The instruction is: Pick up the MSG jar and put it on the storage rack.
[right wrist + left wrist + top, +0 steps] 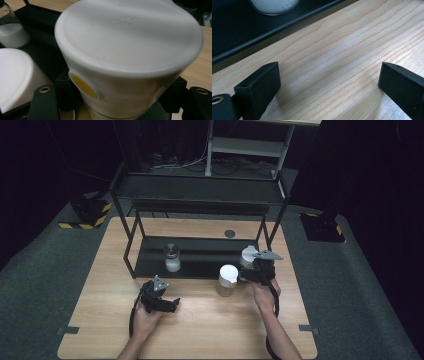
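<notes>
My right gripper [251,270] is shut on a jar with a white lid [248,254] at the front right corner of the black rack's lower shelf [200,257]. In the right gripper view the held jar [130,57] looms close between the jaws of the right gripper [120,96]; its lid has a yellow spot on the side. A second white-lidded jar [228,280] holding something tan stands on the table just left of it, its lid [15,72] also visible. My left gripper [172,303] rests open on the table with nothing between its jaws [329,80].
A glass jar of white powder [171,258] stands on the lower shelf at its left; the same jar appears close up [274,5] [12,35]. The rack's upper shelf [200,190] overhangs it. The wooden table [210,330] lies bare in front.
</notes>
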`<action>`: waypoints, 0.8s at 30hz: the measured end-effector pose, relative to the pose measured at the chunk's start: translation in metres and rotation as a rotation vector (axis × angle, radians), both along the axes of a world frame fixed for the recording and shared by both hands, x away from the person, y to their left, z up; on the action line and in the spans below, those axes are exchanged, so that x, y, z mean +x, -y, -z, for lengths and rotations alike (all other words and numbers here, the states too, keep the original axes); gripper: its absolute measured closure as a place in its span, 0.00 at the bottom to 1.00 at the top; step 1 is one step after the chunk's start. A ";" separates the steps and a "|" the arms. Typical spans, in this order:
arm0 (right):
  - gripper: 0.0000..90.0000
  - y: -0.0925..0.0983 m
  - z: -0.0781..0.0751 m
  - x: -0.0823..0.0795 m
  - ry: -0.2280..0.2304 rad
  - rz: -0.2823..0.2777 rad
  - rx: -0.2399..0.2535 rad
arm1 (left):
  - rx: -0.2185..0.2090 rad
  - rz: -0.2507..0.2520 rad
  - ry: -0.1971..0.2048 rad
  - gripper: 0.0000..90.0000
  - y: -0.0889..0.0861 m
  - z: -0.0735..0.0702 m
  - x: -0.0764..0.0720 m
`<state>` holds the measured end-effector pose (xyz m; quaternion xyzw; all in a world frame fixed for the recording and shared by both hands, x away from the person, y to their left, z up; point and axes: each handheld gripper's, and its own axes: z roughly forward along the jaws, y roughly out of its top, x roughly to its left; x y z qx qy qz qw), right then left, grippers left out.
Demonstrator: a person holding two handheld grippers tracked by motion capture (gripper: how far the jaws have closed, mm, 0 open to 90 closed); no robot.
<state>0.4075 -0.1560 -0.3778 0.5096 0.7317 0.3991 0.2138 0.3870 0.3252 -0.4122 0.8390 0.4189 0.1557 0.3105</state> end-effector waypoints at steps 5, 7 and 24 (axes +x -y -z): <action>0.33 -0.001 0.000 0.007 -0.009 0.003 0.001 | 0.000 0.000 0.000 0.05 0.000 0.000 0.000; 0.33 -0.002 0.001 0.010 -0.011 0.004 -0.001 | 0.000 0.000 0.000 0.05 0.000 0.000 0.000; 0.33 -0.010 0.003 0.032 -0.041 0.014 -0.015 | 0.001 0.000 0.000 0.05 0.000 0.000 0.000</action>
